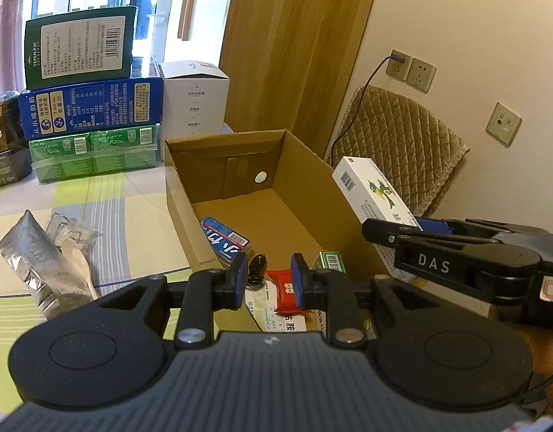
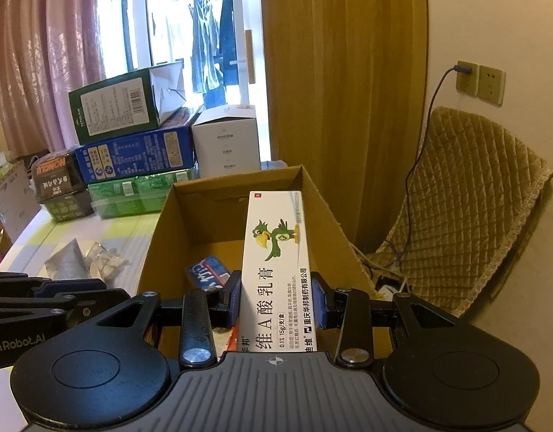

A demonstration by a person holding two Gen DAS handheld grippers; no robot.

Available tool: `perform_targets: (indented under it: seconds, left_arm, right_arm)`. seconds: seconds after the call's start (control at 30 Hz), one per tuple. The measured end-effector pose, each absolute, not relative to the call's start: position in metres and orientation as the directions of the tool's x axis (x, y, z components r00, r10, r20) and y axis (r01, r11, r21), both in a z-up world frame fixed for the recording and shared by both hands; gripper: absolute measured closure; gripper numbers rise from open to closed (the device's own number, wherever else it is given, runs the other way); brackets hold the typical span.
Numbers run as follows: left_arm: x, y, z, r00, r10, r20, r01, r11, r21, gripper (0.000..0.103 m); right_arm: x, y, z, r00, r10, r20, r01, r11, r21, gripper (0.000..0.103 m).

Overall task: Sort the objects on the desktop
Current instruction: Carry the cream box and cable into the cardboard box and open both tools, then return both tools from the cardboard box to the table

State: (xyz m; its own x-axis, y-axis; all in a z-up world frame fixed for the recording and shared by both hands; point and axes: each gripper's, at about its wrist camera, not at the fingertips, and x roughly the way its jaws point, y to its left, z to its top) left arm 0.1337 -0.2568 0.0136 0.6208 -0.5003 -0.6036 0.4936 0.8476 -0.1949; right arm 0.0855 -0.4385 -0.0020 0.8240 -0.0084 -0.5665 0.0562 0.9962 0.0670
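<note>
1. Right now my right gripper [image 2: 276, 300] is clamped on a white ointment box [image 2: 276, 270] with a green cartoon bird printed on it; the blue pads [image 2: 234, 298] press against its two long sides, and the box points forward, away from my hand.
2. The ointment box hangs over the open cardboard box [image 2: 326, 216], near its right wall, held in the air and not resting on anything inside.
3. From the left wrist view the same ointment box [image 1: 370, 190] shows at the right, tilted up above the rim of the cardboard box [image 1: 179, 194], with the black fingers of my right gripper [image 1: 391, 232] closed around its near end.
4. My left gripper [image 1: 269, 280] holds nothing; its jaws stand partly apart, with a clear gap between the blue pads [image 1: 299, 280], and it hovers over the near end of the cardboard box.
5. Inside, on the floor, lie a blue packet [image 1: 224, 239] by the left wall, a small black item [image 1: 256, 268] I cannot identify, a red packet [image 1: 285, 293] on top of a white printed sheet [image 1: 276, 315], and a small green-and-white box [image 1: 330, 261].
6. Left of the cardboard box, on the checked tablecloth [image 1: 107, 198], sit a silver foil pouch [image 1: 35, 252] and a clear plastic wrapper [image 1: 72, 241], touching each other.
7. Behind them stands a stack of cartons [image 1: 89, 108] and a white carton [image 1: 195, 97].
</note>
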Motion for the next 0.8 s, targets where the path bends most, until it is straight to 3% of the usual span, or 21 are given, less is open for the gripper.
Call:
perform_targets:
  seconds: [0.17,0.33,0.37,0.4,0.43,0.47,0.57,0.8]
  left_arm:
    - [0.136,-0.253,0.012,0.624,-0.496,-0.604,0.489,0.851,-0.193,0.081]
    - [0.137,-0.247,0.009,0.635,-0.484,-0.602,0.473,0.860,-0.193,0.071]
    - [0.137,-0.245,0.009,0.638,-0.480,-0.602,0.467,0.863,-0.192,0.065]
    - [0.137,-0.243,0.008,0.642,-0.475,-0.602,0.462,0.866,-0.191,0.057]
    - [0.137,-0.240,0.008,0.647,-0.470,-0.600,0.456,0.870,-0.189,0.052]
    - [0.136,-0.238,0.008,0.652,-0.466,-0.598,0.450,0.873,-0.189,0.042]
    - [0.134,-0.228,0.009,0.665,-0.450,-0.596,0.427,0.884,-0.191,0.020]
    - [0.113,-0.203,0.008,0.688,-0.369,-0.625,0.373,0.918,-0.132,0.002]
  right_arm:
    - [0.089,-0.436,-0.005,0.820,-0.003,-0.572,0.052,0.996,0.069,0.068]
    - [0.098,-0.437,-0.009,0.812,0.020,-0.583,0.049,0.993,0.103,0.067]
    - [0.100,-0.439,-0.009,0.813,0.036,-0.580,0.049,0.990,0.130,0.067]
    - [0.102,-0.441,-0.008,0.815,0.045,-0.578,0.052,0.987,0.151,0.061]
    - [0.102,-0.444,-0.007,0.817,0.049,-0.575,0.060,0.984,0.169,0.049]
    - [0.101,-0.447,-0.005,0.822,0.055,-0.567,0.063,0.980,0.186,0.045]
    - [0.095,-0.450,-0.002,0.826,0.052,-0.561,0.069,0.979,0.192,0.042]
    - [0.065,-0.450,-0.001,0.824,0.050,-0.564,0.093,0.970,0.223,0.034]
